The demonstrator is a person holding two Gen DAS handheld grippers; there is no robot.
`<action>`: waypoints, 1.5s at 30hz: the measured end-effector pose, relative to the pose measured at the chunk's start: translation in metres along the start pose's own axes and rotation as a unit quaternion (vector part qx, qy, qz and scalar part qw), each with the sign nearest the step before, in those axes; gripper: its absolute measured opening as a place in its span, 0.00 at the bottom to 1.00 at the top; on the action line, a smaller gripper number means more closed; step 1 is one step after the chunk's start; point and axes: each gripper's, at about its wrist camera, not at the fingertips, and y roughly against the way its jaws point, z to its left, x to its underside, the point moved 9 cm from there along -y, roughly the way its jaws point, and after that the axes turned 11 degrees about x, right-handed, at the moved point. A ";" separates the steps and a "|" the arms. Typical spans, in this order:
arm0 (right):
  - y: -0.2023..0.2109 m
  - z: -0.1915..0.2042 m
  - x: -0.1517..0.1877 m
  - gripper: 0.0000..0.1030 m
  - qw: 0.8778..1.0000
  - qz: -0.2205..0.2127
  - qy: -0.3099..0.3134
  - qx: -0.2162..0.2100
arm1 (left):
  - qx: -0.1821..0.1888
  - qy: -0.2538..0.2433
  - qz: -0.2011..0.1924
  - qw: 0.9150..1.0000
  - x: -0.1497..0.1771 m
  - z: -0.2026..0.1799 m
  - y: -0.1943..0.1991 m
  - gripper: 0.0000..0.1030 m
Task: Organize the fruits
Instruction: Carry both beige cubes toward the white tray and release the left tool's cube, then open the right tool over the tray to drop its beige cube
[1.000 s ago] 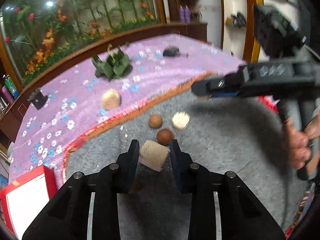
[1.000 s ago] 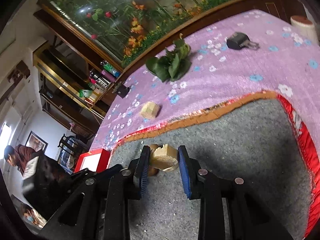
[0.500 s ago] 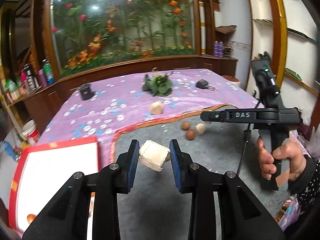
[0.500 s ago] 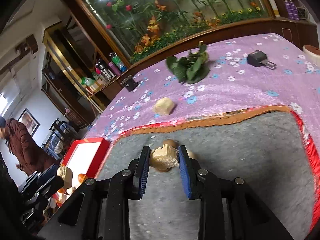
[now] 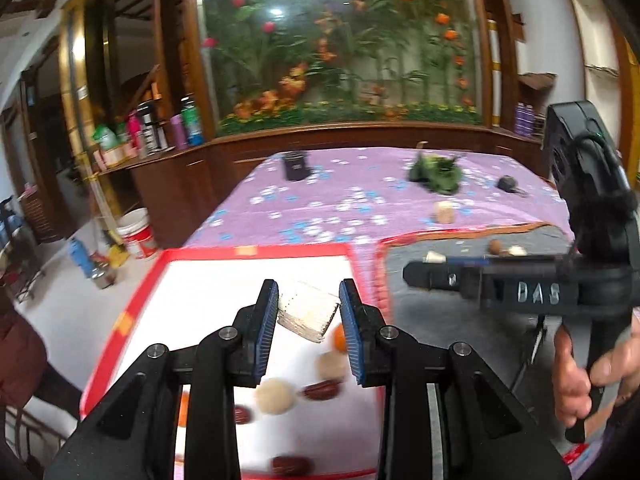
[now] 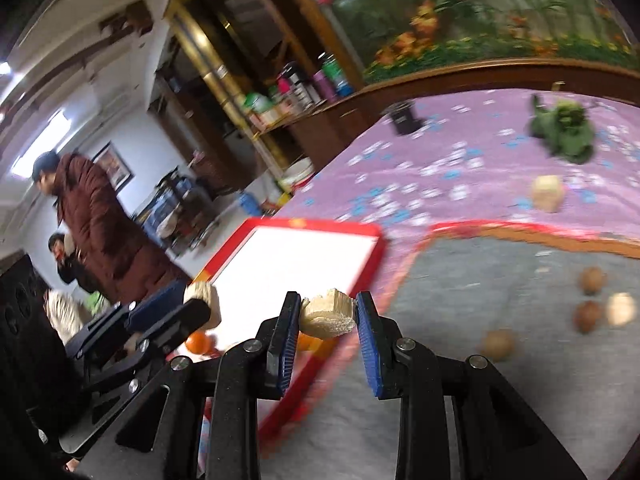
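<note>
My left gripper (image 5: 308, 300) is shut on a pale block-shaped fruit piece (image 5: 307, 311) and holds it above the red-rimmed white tray (image 5: 256, 254). Several fruits lie in the tray: an orange (image 5: 339, 338), pale round ones (image 5: 275, 396) and dark red dates (image 5: 322, 391). My right gripper (image 6: 328, 308) is shut on a tan chunk of fruit (image 6: 329, 314), over the grey mat (image 6: 500, 300) beside the tray's right rim (image 6: 360, 280). The left gripper (image 6: 196, 308) shows at the left in the right wrist view.
Brown round fruits (image 6: 588, 316) and a pale one (image 6: 621, 308) lie on the grey mat. Another pale chunk (image 6: 548, 193), a green leafy bunch (image 6: 564, 132) and a black box (image 6: 404, 118) sit on the purple flowered cloth. A person in a brown coat (image 6: 92, 232) stands at left.
Both grippers swung left from the grey mat toward the tray, each still holding its piece. The left gripper now hangs over the tray; the right one is near its rim.
</note>
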 end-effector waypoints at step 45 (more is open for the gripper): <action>0.079 -0.168 0.021 0.41 0.985 -0.029 -0.121 0.120 | 0.021 -0.050 0.058 0.997 0.028 -0.052 -0.023 0.79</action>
